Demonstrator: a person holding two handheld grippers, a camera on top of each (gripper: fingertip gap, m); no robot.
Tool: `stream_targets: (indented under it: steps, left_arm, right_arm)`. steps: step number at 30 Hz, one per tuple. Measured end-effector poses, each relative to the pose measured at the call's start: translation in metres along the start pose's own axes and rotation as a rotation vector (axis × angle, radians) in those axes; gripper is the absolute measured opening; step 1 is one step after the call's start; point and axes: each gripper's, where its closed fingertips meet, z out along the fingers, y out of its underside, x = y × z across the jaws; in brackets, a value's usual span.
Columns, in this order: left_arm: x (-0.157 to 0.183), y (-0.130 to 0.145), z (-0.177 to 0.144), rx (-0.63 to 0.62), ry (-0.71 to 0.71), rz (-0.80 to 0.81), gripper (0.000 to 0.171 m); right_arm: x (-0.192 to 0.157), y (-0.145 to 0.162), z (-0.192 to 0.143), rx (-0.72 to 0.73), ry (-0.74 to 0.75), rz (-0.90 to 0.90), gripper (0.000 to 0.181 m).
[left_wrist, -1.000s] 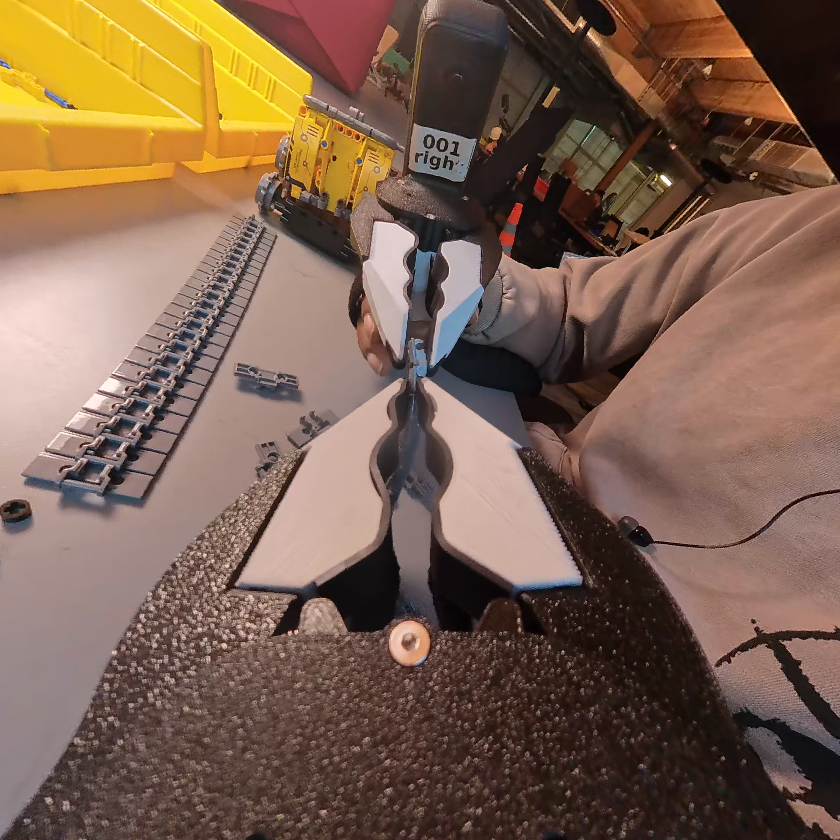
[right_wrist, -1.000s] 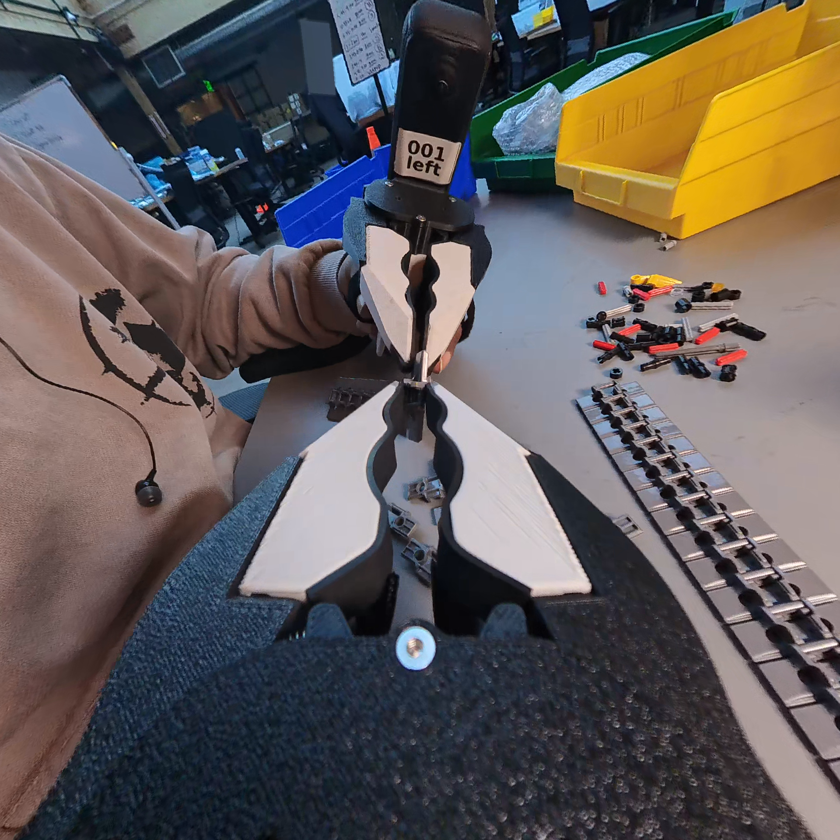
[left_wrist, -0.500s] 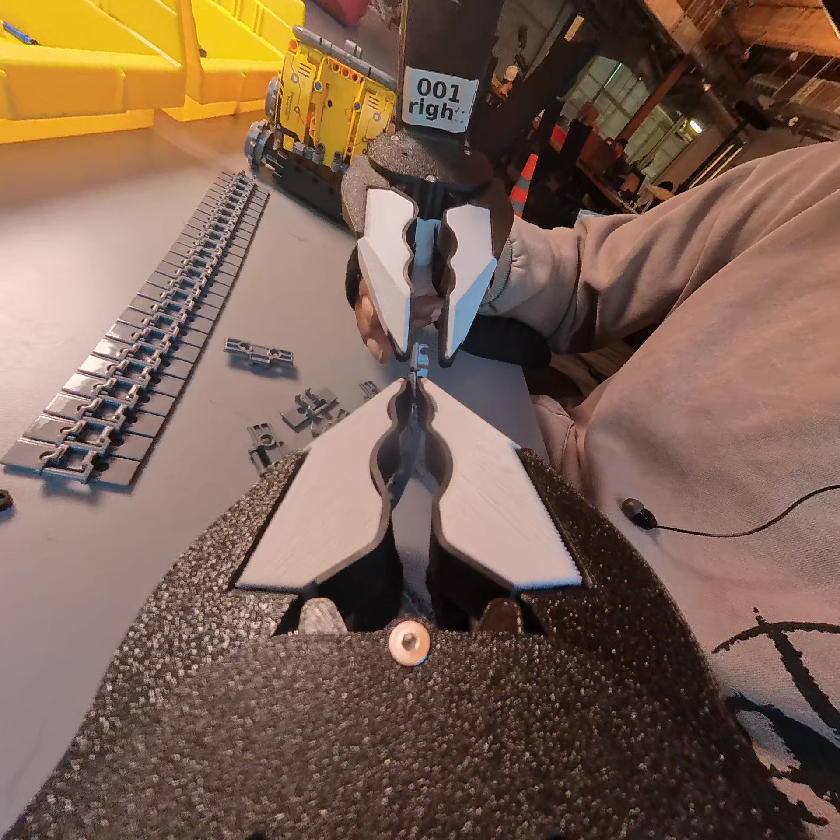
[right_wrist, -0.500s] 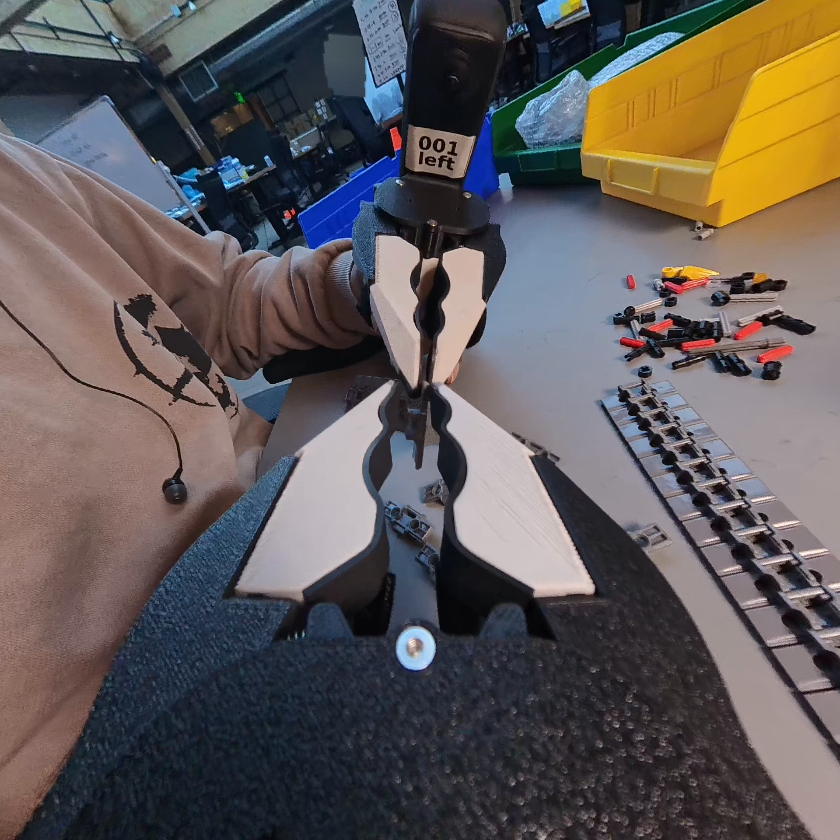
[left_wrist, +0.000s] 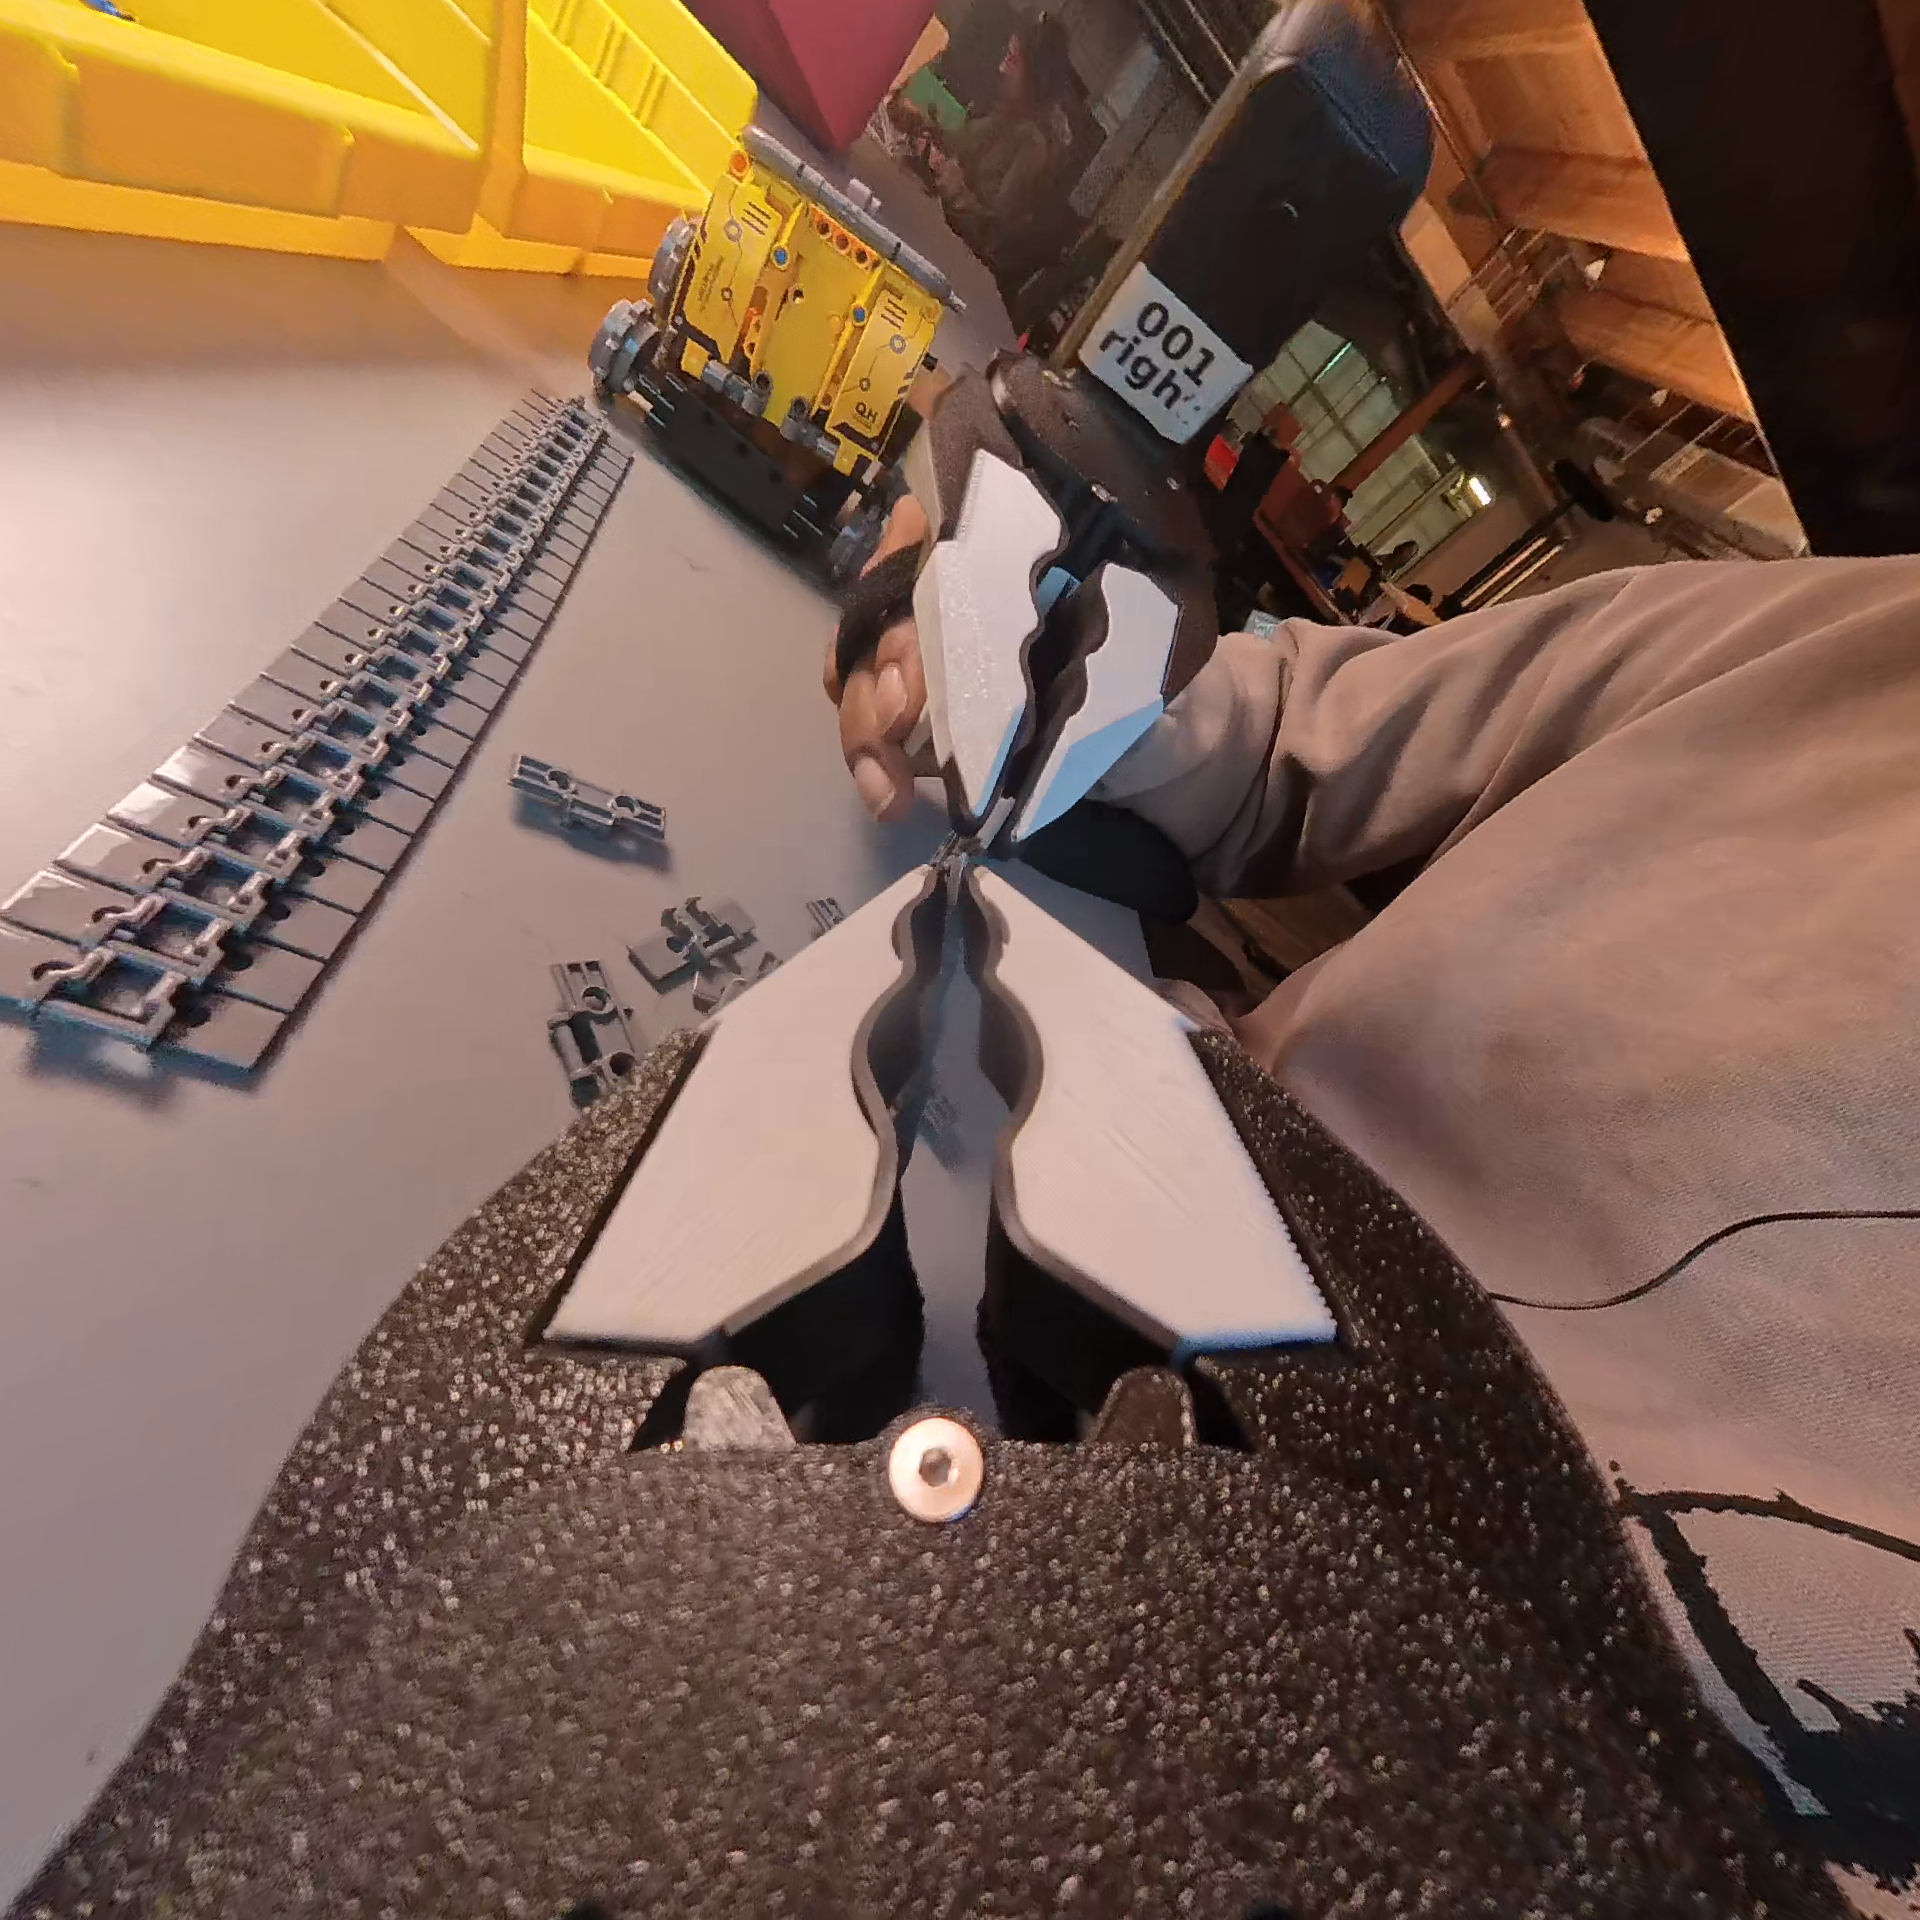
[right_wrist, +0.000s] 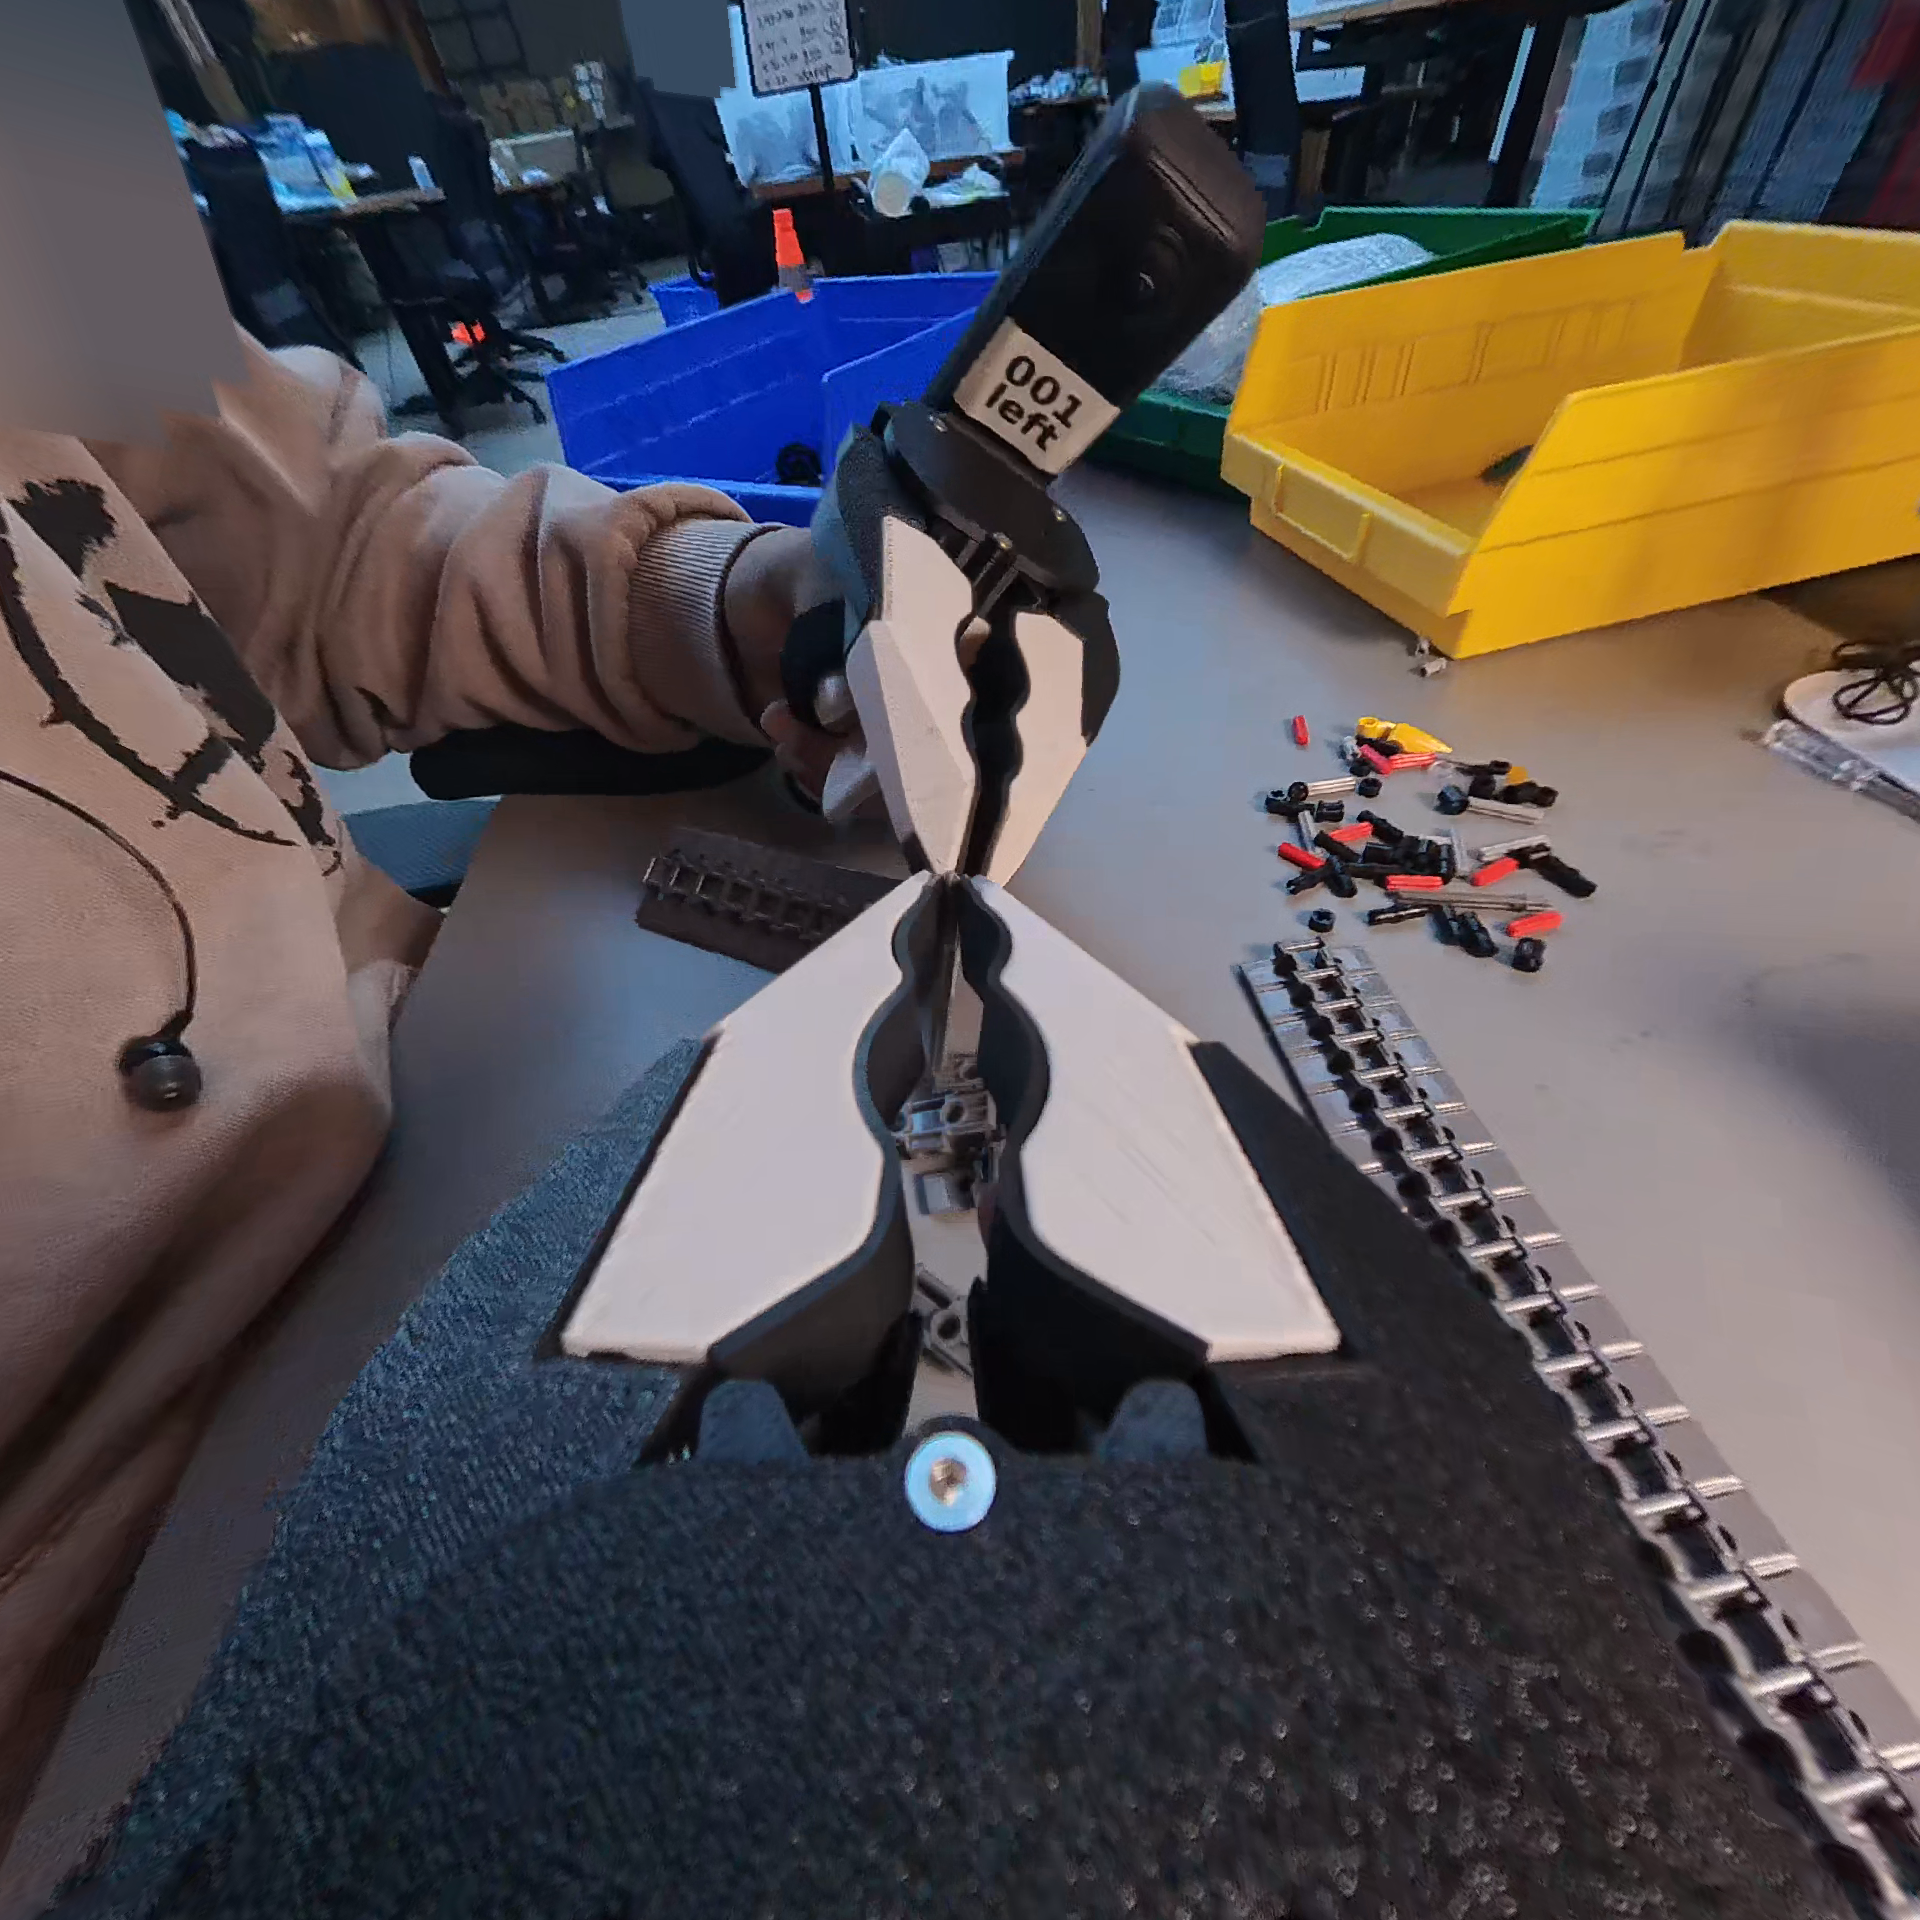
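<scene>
the left tongs (left_wrist: 951, 902) and the right tongs (right_wrist: 948, 885) are meeting tip to tip above the near edge of the grey worktop (left_wrist: 312, 1195), each held by a person in a tan sweatshirt (left_wrist: 1558, 935). both pairs are standing closed, and between the meeting tips a small grey link (left_wrist: 952, 854) is being pinched; it is too small and too blurred to tell which pair is really gripping it. in the left wrist view the right tongs (left_wrist: 985, 826) are pointing down from the far side, with a hand (left_wrist: 883, 717) wrapped around the handle behind them. in the right wrist view the left tongs (right_wrist: 951, 871) are coming in tilted from the far side. on the worktop below the tips, a few loose grey links (left_wrist: 665, 966) are lying near each other, with one longer link piece (left_wrist: 587, 795) lying apart from them. a long grey track strip (left_wrist: 312, 707) is lying flat, running from near to far, and a yellow and black toy vehicle (left_wrist: 790, 343) is standing just beyond its far end. a short dark track piece (right_wrist: 748, 904) is lying near the person. a scatter of small black and red pins (right_wrist: 1423, 842) is lying on the right, with yellow bins (right_wrist: 1558, 436) and a blue bin (right_wrist: 748, 374) standing farther back.
</scene>
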Motion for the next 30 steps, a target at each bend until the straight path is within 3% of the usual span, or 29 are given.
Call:
stream_targets:
  steps: [13,15,17,19,21,27,30]
  left_arm:
    - [-0.007,0.011,0.006,-0.041,-0.053,-0.04,0.002]
    - [-0.025,0.0,0.0,0.009,-0.13,-0.055,0.001]
    - [-0.019,-0.004,-0.002,-0.012,-0.136,0.019,0.002]
    - [-0.012,0.003,0.001,-0.041,-0.143,0.074,0.002]
    - [-0.017,-0.004,-0.008,-0.004,-0.15,0.04,0.002]
    - [-0.021,-0.004,-0.022,-0.036,-0.153,0.058,0.001]
    - [-0.02,0.003,-0.018,-0.067,-0.145,0.058,0.001]
  right_arm:
    - [-0.01,0.011,0.001,-0.071,0.057,-0.261,0.0]
    - [-0.051,0.014,0.011,-0.066,-0.138,-0.244,0.0]
    - [-0.059,0.03,0.029,-0.15,-0.102,-0.433,0.0]
    - [-0.04,0.001,0.012,-0.042,-0.062,-0.332,0.0]
    - [-0.034,-0.003,0.002,-0.017,-0.08,-0.249,0.0]
    - [0.004,0.036,-0.004,-0.2,0.025,-0.112,0.001]
    - [0.007,0.051,0.002,-0.274,0.029,-0.089,0.018]
